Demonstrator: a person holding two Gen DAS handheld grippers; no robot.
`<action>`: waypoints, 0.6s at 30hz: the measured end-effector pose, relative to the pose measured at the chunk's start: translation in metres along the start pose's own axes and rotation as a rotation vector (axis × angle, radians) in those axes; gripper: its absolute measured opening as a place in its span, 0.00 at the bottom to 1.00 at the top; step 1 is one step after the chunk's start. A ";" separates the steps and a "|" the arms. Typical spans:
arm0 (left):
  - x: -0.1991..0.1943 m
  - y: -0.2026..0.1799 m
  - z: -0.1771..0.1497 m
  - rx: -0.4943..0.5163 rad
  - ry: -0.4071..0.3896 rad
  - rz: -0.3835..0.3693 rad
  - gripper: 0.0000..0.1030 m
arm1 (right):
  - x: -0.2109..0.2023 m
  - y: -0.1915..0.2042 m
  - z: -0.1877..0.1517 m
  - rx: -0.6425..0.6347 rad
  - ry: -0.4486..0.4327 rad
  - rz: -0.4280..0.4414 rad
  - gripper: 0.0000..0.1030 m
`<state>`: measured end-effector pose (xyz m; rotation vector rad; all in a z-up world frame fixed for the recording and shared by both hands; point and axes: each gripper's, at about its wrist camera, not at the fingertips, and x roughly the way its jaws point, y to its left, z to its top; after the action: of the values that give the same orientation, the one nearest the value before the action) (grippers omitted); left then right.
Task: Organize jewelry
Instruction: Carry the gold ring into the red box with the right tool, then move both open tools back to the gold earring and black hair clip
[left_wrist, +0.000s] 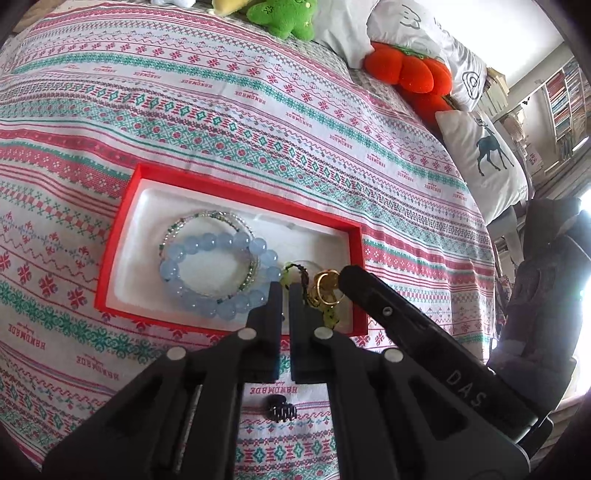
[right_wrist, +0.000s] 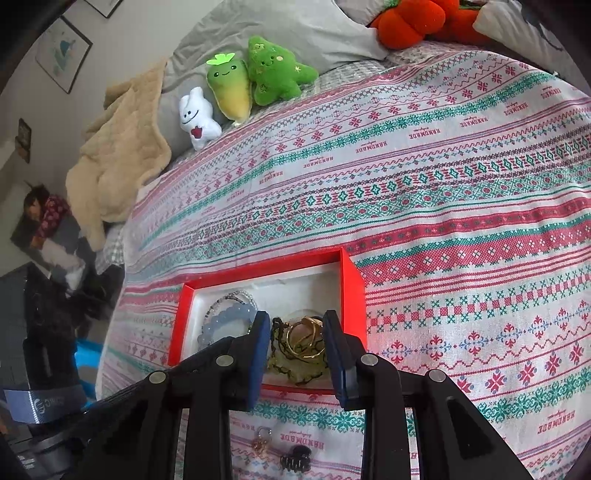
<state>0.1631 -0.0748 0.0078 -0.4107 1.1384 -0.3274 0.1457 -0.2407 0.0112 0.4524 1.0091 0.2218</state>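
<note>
A red box (left_wrist: 236, 184) with white lining lies on the patterned bedspread. Inside it rest a pale blue bead bracelet (left_wrist: 177, 269), a thin beaded bangle (left_wrist: 207, 216), gold rings (left_wrist: 327, 282) and a green bead bracelet on black cord (right_wrist: 295, 371). My left gripper (left_wrist: 285, 291) is shut at the box's near edge, with a green bead just past its tips; whether it pinches the cord I cannot tell. My right gripper (right_wrist: 297, 332) stands open over the box (right_wrist: 352, 273), its fingers either side of the gold rings (right_wrist: 304, 338). One of its fingers (left_wrist: 351, 278) touches the rings.
On the bedspread in front of the box lie a black hair claw (right_wrist: 295, 458) (left_wrist: 282, 411) and a small metal charm (right_wrist: 262, 441). Plush toys (right_wrist: 258, 74), an orange plush (left_wrist: 406, 70) and pillows (left_wrist: 484, 158) line the far side. A beige blanket (right_wrist: 118, 158) hangs at the left.
</note>
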 end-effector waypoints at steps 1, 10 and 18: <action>-0.002 0.001 0.000 -0.004 -0.002 0.000 0.02 | -0.002 0.000 0.000 0.001 -0.002 0.003 0.30; -0.021 0.014 -0.001 -0.028 -0.022 -0.004 0.02 | -0.022 -0.004 -0.002 -0.003 -0.029 -0.001 0.30; -0.036 0.016 -0.012 0.053 -0.008 0.028 0.02 | -0.029 -0.004 -0.018 -0.025 0.013 -0.033 0.30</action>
<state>0.1386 -0.0466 0.0246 -0.3485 1.1243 -0.3303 0.1152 -0.2508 0.0240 0.4119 1.0246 0.2074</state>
